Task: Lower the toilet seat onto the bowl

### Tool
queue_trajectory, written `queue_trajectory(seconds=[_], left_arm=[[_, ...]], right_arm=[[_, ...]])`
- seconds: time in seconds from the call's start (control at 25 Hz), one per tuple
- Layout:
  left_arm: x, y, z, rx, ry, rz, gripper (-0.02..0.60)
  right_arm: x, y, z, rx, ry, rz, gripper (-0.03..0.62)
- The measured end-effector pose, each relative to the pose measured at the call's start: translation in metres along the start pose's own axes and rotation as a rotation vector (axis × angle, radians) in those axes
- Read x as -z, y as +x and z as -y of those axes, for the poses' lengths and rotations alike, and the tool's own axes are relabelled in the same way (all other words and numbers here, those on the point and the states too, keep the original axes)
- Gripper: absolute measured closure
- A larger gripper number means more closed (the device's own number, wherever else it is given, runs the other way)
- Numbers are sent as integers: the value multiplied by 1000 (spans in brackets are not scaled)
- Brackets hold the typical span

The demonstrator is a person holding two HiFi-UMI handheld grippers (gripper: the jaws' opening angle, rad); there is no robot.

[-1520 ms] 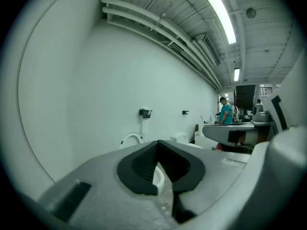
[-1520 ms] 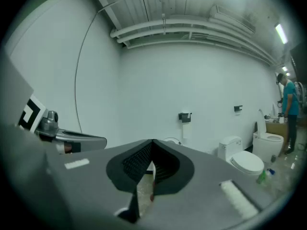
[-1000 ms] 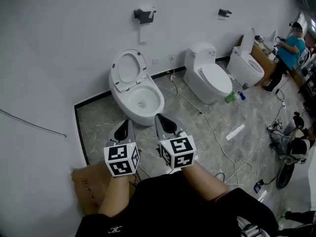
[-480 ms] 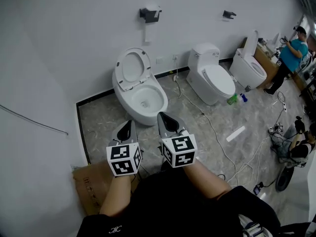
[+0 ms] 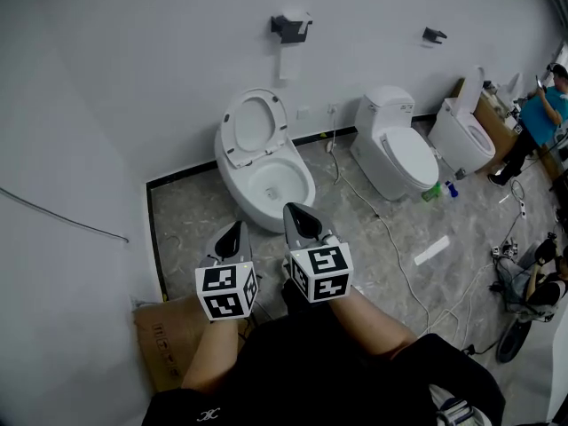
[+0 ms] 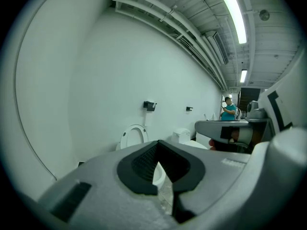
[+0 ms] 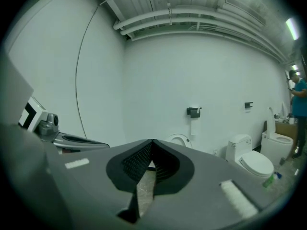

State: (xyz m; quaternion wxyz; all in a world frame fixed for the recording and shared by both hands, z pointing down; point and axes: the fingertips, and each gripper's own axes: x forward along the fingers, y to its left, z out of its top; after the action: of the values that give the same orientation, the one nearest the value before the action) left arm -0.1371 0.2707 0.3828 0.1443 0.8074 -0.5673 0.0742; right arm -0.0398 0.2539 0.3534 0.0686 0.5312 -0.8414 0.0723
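A white toilet stands against the wall with its seat (image 5: 256,124) raised upright over the open bowl (image 5: 277,181). My left gripper (image 5: 232,235) and right gripper (image 5: 300,218) are held side by side in front of the bowl, a short way from its front rim. Both are shut with nothing between the jaws. In the left gripper view the raised seat (image 6: 134,137) shows beyond the closed tips (image 6: 157,143). From the right gripper (image 7: 152,142) the seat (image 7: 179,139) appears just right of the tips.
A second toilet (image 5: 404,153) with its lid down and a third (image 5: 469,131) with its lid up stand to the right. Cables (image 5: 390,247) and bottles (image 5: 439,191) lie on the floor. A cardboard box (image 5: 164,344) sits at my left. A person (image 5: 546,105) stands far right.
The toilet has shifted right and down in the head view, so it lies nearer to me. Both grippers stay shut, side by side.
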Motion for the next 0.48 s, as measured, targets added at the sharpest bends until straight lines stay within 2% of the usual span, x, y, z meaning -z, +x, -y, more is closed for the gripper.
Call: queue_trajectory(seconds=[0.48], left_arm=[[-18, 93, -32, -57, 5, -42, 574]], right_arm=[[-8, 107, 47, -64, 47, -28, 585]])
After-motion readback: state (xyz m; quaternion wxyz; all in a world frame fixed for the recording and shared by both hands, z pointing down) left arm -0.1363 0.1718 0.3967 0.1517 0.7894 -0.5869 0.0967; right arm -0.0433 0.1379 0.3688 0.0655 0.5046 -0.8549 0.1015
